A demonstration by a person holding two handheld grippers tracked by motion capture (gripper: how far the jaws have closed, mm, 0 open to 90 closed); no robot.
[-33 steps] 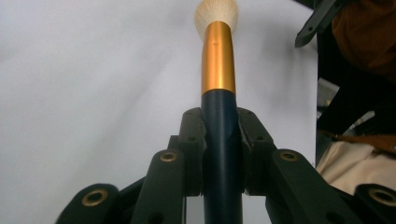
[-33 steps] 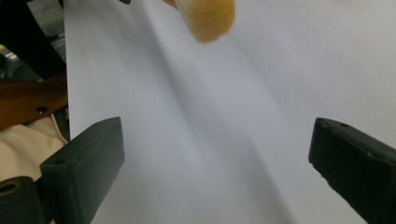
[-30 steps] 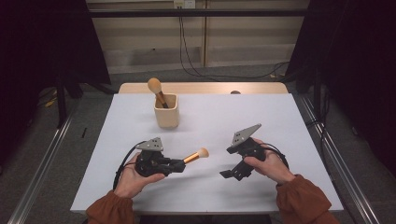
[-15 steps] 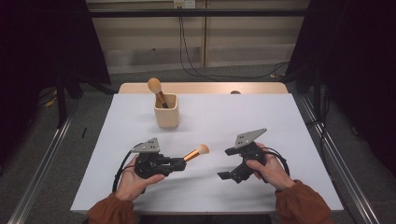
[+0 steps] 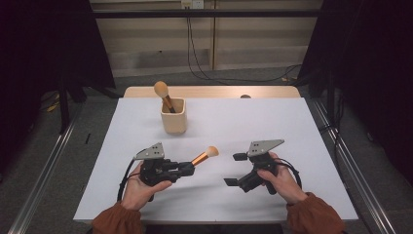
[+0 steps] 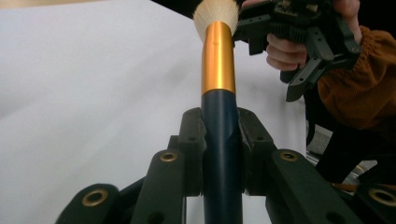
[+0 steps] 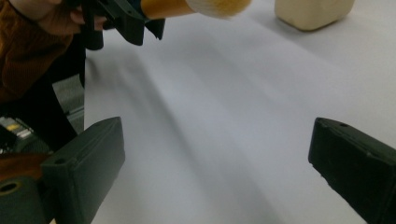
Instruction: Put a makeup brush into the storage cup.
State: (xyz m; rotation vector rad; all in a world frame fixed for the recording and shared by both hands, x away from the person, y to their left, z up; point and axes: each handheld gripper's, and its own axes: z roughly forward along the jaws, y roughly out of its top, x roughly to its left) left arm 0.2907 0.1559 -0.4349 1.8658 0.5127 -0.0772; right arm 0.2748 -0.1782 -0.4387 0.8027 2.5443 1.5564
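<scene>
Your left hand point(image 5: 139, 187) was at the near left of the white table point(image 5: 292, 122). It held the left gripper point(image 5: 187, 168), and that gripper pointed to the right. Its jaws were squeezed tight on the dark handle of a makeup brush point(image 5: 203, 156). In the left gripper view you could see the brush point(image 6: 218, 93) standing straight up between the two jaws, with the dark part pinched, then a shiny gold part, then soft pale bristles at the tip. The brush tip was up off the table and pointed toward your other hand.

A little farther back, near the middle of the table, stood a small tan cup point(image 5: 174, 116). A second brush point(image 5: 164, 95) leaned inside it with its fluffy head sticking out of the top.

Your right hand point(image 5: 282, 183) was at the near right of the table. It held the right gripper point(image 5: 235, 169), which pointed to the left, toward the brush. Its jaws were spread wide apart and nothing was between them. The right gripper was near the brush tip but did not touch it. In the right gripper view the fluffy tip point(image 7: 217, 7) showed at the top, and the cup point(image 7: 312, 13) was far off at the top right.
</scene>
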